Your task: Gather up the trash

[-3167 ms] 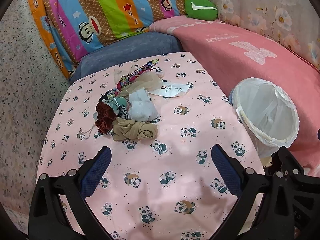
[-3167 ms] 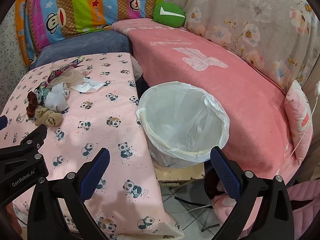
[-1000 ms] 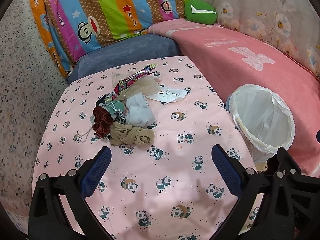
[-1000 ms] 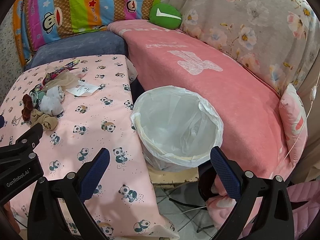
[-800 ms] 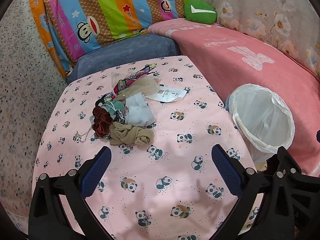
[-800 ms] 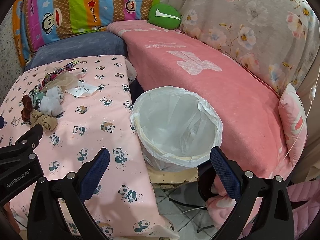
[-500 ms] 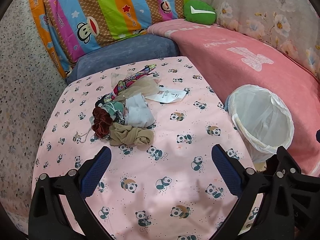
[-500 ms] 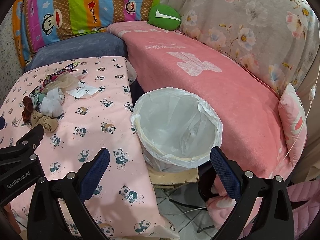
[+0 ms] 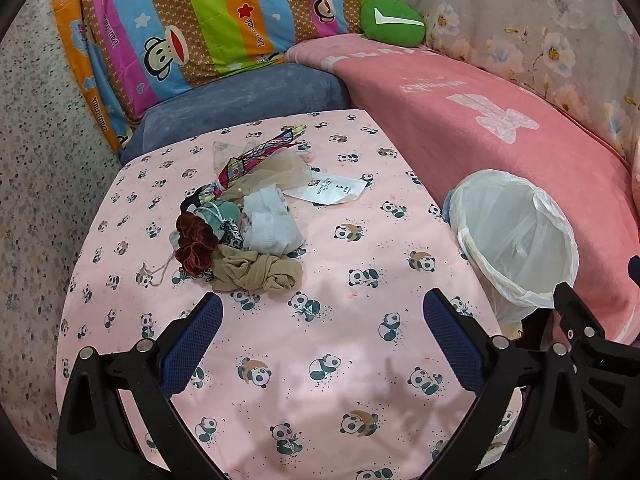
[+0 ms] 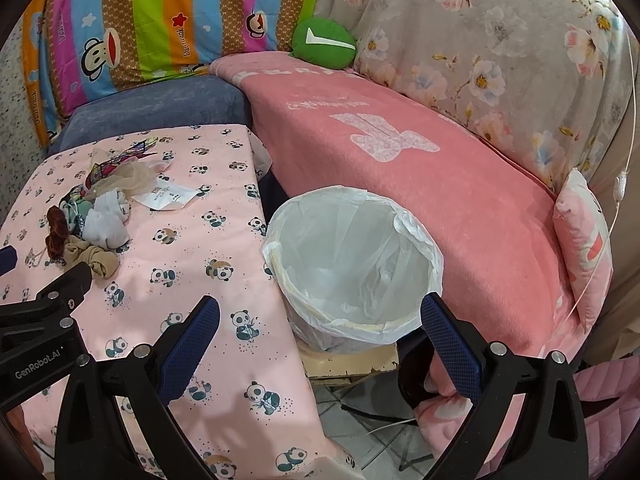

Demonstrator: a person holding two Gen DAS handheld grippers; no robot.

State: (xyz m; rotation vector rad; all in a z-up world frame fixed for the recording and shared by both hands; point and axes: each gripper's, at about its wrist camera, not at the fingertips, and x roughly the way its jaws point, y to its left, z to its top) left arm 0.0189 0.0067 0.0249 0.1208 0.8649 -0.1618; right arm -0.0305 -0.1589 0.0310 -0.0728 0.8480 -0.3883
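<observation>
A pile of trash lies on the pink panda tablecloth (image 9: 328, 360): a beige stocking (image 9: 256, 270), a dark red scrunchie (image 9: 194, 246), a pale blue cloth (image 9: 270, 224), a colourful wrapper (image 9: 260, 154) and a white paper slip (image 9: 330, 192). The pile also shows in the right wrist view (image 10: 100, 220). A bin with a white liner (image 10: 354, 264) stands right of the table, also in the left wrist view (image 9: 516, 240). My left gripper (image 9: 320, 340) is open and empty, short of the pile. My right gripper (image 10: 318, 338) is open and empty above the bin's near rim.
A pink sofa blanket (image 10: 400, 168) runs behind the bin. A blue cushion (image 9: 240, 96), a striped monkey pillow (image 9: 192, 24) and a green cushion (image 10: 322, 42) lie at the back. Tiled floor and a white cable (image 10: 384, 426) show below the bin.
Both views have shifted only slightly; the pile and bin sit a little lower in the frames. Both grippers stay open and empty.
</observation>
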